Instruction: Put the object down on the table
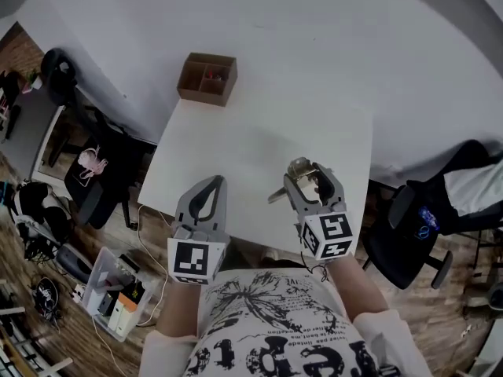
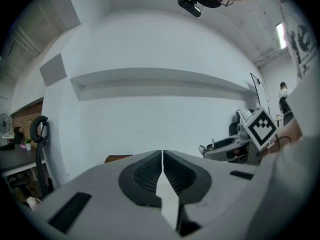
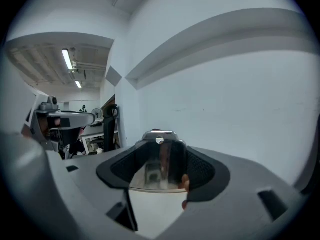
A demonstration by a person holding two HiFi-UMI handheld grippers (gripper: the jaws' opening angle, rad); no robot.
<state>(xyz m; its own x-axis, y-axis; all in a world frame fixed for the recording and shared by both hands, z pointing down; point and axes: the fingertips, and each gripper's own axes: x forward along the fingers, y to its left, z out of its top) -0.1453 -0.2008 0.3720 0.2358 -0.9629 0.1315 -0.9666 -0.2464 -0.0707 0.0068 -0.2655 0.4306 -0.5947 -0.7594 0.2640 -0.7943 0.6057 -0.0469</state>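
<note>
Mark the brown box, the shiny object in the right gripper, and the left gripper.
brown box [image 1: 203, 95], head view, its near wall.
shiny object [image 1: 301, 166], head view, its rounded top.
left gripper [image 1: 216, 181], head view, where its closed jaws meet.

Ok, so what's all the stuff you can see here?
Table: one, white, in the middle.
Cardboard box: one, brown, with compartments, at the table's far left corner.
Metal cup: one, shiny silver (looks like a cup), held over the table's near side.
Office chairs: two, black, one left and one right of the table.
Plastic bin: one, clear, on the floor at left.
Left gripper: one, grey, shut, empty.
Right gripper: one, grey, shut on the metal cup.
</note>
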